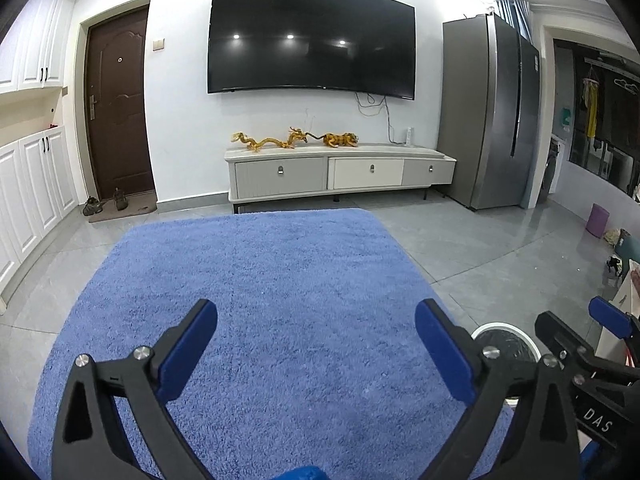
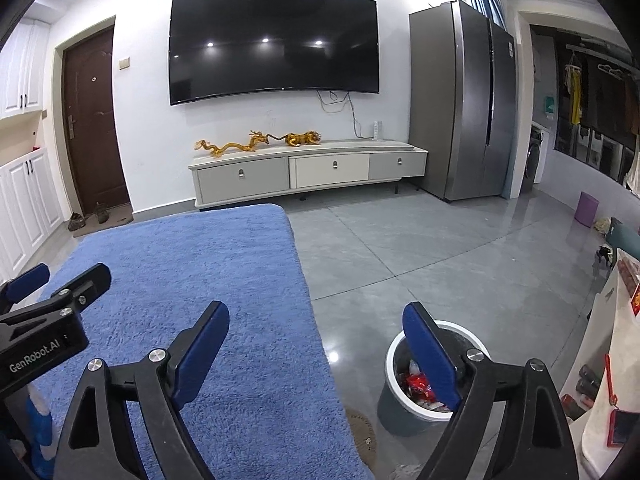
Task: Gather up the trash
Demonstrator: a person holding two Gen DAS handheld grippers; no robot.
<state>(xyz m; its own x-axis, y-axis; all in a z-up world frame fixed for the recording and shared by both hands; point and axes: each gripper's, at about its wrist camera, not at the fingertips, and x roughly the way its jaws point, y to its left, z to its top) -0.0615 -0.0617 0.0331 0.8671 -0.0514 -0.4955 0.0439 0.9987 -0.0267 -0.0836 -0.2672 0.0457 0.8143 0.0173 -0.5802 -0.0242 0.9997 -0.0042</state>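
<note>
White cabinets (image 1: 28,184): line the far left wall, upper and lower doors with dark handles.
Brown door (image 1: 118,108): closed, just right of the cabinets; a pair of shoes (image 1: 105,202) sits on the mat at its foot.
Blue rug (image 1: 256,312): covers the floor in the left and middle of both views; no trash shows on it.
Left gripper (image 1: 316,330): hangs over the rug, tilted downward, its blue-padded jaws spread wide with only rug pile between them; released, grasping nothing. In the right wrist view it shows at the left edge (image 2: 60,276).
Television (image 1: 312,40): dark, mounted on the white wall, cables trailing from its lower right corner.
TV cabinet (image 1: 340,172): low, three drawers, below the television; gold dragon figurine (image 1: 272,140) and tiger figurine (image 1: 340,139) lie on top.
Right gripper (image 2: 316,338): held over the rug's right edge and the grey tile floor (image 2: 440,248), jaws spread wide and empty; its right finger overlaps the bin in the picture, but contact cannot be told.
Trash bin (image 2: 400,400): grey with a white rim, stands on the tiles just right of the rug, near the right gripper; red and white wrappers (image 2: 418,386) lie inside it. From the left wrist view only part of its rim (image 1: 500,328) shows behind the finger.
Refrigerator (image 2: 464,100): tall, steel grey, right of the TV cabinet.
Purple stool (image 2: 588,208): on the floor by the far right wall, well apart from the bin.
White table edge (image 2: 612,360): at the far right, with red items on it.
</note>
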